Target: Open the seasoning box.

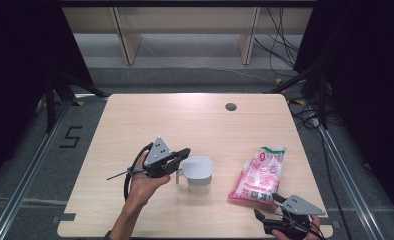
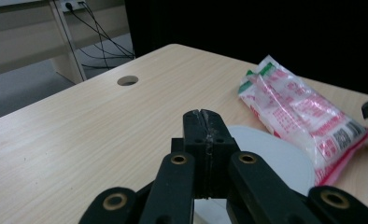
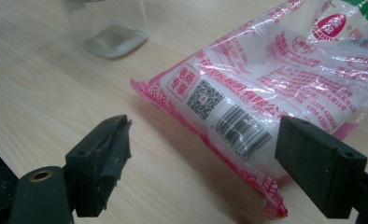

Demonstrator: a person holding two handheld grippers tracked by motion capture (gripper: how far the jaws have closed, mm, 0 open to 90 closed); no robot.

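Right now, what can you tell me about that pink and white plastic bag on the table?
The pink and white clear plastic bag lies flat on the light wooden table, near its right edge. It is sealed and plump with something white. It has pink print, a barcode, a square code and a green strip at the far end. The right gripper sits open at its near end, not touching.

Grey floor (image 1: 195,75), black curtains (image 1: 20,60), pale wooden frame (image 1: 130,40) behind.
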